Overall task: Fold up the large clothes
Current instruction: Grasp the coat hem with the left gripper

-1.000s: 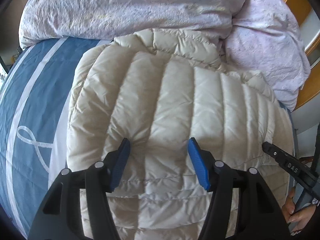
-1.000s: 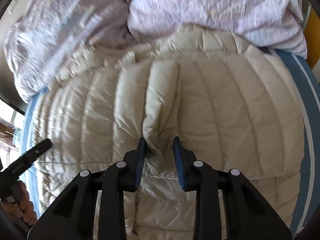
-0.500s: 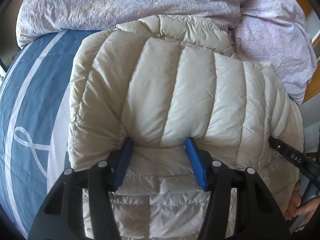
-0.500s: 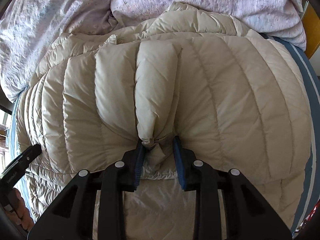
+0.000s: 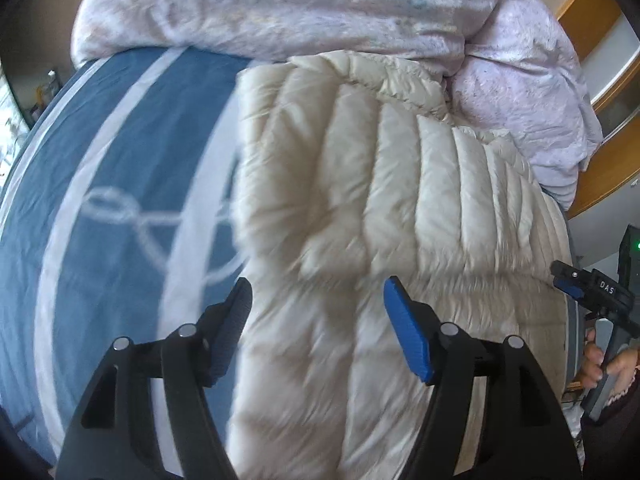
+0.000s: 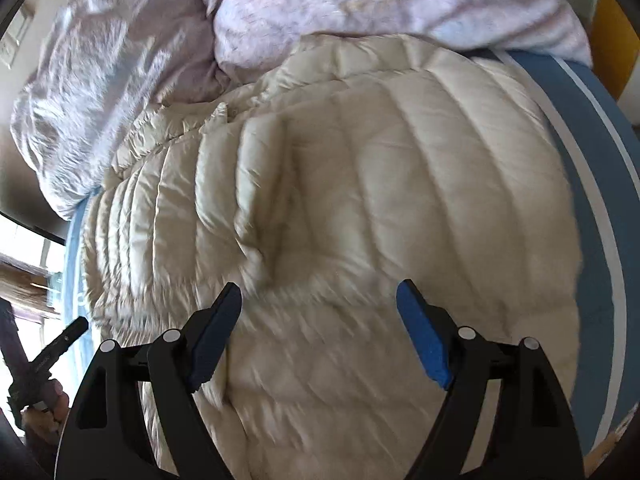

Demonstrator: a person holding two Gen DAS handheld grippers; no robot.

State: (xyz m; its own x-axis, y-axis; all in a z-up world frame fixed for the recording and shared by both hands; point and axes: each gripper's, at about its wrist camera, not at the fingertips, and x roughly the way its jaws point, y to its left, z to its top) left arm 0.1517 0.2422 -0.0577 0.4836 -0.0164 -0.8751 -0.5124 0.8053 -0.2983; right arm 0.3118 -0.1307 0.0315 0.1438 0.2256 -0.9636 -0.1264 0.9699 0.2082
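1. Cream puffer jacket [image 5: 380, 216] lies folded on the blue striped bedsheet [image 5: 120, 184], filling the centre and right of the left wrist frame, its top against the lilac duvet [image 5: 320, 4]
2. Left gripper [image 5: 316, 320]: jaws opening, apart above the jacket, pinching nothing
3. Right gripper [image 6: 318, 320]: jaws opening wide, clear of the fabric

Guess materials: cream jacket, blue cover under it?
Cream jacket: looks like thin nylon or polyester shell with puffy fill; slight sheen, stitched channels. Blue cover: apparently matte woven cotton-type fabric with white printed stripes; blur leaves the weave unclear.
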